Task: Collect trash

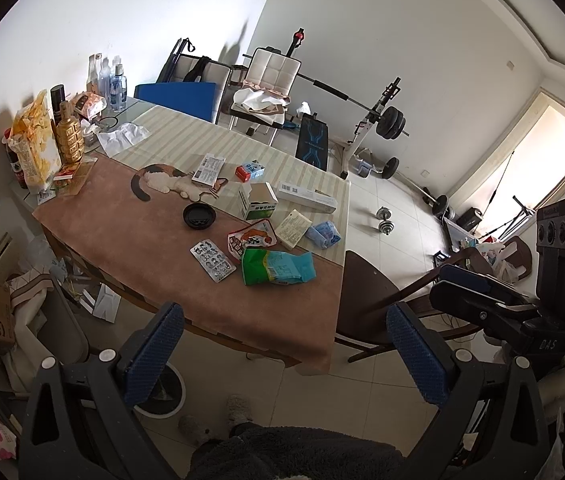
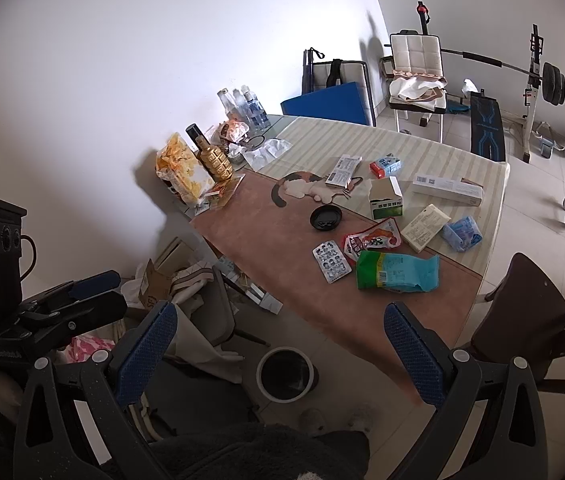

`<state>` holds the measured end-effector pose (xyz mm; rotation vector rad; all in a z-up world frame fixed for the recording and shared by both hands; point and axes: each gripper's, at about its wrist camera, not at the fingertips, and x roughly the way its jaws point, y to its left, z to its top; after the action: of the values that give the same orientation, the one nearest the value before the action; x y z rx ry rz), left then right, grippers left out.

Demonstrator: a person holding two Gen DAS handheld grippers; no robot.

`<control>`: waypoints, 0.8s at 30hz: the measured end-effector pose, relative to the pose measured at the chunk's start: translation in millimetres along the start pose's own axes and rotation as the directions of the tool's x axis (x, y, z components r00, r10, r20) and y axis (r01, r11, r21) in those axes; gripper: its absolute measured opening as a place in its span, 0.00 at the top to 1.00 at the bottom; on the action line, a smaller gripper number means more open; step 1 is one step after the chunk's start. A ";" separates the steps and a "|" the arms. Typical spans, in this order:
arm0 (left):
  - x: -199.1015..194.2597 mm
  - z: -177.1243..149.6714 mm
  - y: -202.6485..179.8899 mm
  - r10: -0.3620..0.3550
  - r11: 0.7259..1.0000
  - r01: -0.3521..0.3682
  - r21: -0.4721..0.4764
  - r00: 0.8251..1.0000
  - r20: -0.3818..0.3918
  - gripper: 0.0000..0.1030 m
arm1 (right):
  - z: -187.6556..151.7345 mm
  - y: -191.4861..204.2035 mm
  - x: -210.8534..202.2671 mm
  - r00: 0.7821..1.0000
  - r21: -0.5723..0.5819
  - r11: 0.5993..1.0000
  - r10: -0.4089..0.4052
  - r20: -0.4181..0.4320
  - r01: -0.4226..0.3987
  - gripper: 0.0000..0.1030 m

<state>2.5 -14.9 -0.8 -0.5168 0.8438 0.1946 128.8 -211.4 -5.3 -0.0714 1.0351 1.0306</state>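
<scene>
A white-walled room with a weight bench (image 1: pixel 314 140) and barbell at the far side frames the table (image 1: pixel 130 216), which wears a brown cloth with a cat picture under a striped one. The trash lies loose in the middle of the table, I judge because it was dropped there after use: a green and blue wrapper (image 2: pixel 396 272), a red and white snack packet (image 2: pixel 372 238) at its twelve o'clock, an emptied blister sheet (image 2: pixel 331 261) at its nine, a black lid (image 2: pixel 325 218) farther on, a green and white medicine box (image 2: pixel 386 200) standing with its flap up, and a long white carton (image 2: pixel 446 190) bearing a QR code. The box print looks Chinese but is too small to read. On the floor below the near table edge waits a round white bin (image 2: pixel 285 372), set close for dropping. My left claw (image 1: pixel 286 354) and right claw (image 2: pixel 284 352) both hang wide apart and empty, angled down short of the table. The neighbouring device shows "DAS".
</scene>
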 end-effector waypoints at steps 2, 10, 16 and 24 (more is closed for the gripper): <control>-0.7 0.4 0.0 -0.001 1.000 0.001 0.000 1.000 0.002 0.00 | 0.9 -0.1 -0.1 1.000 -0.001 1.000 0.002 -0.001 -0.002 0.00; -9.4 5.8 3.4 0.005 1.000 -0.005 0.002 1.000 0.009 0.00 | 4.1 4.8 -2.4 1.000 0.000 1.000 0.008 -0.007 -0.008 0.00; -8.8 4.7 3.9 0.003 1.000 -0.003 0.002 1.000 0.009 0.00 | 3.1 2.3 -2.2 1.000 0.002 1.000 0.012 -0.006 -0.012 0.00; -8.7 4.7 3.2 0.003 1.000 -0.003 0.002 1.000 0.009 0.00 | 3.4 2.3 -2.1 1.000 0.003 1.000 0.013 -0.004 -0.013 0.00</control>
<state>-1.3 -9.4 7.2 -0.5121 0.8357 0.1991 129.2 -209.9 -1.0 -0.0644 1.0423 1.0415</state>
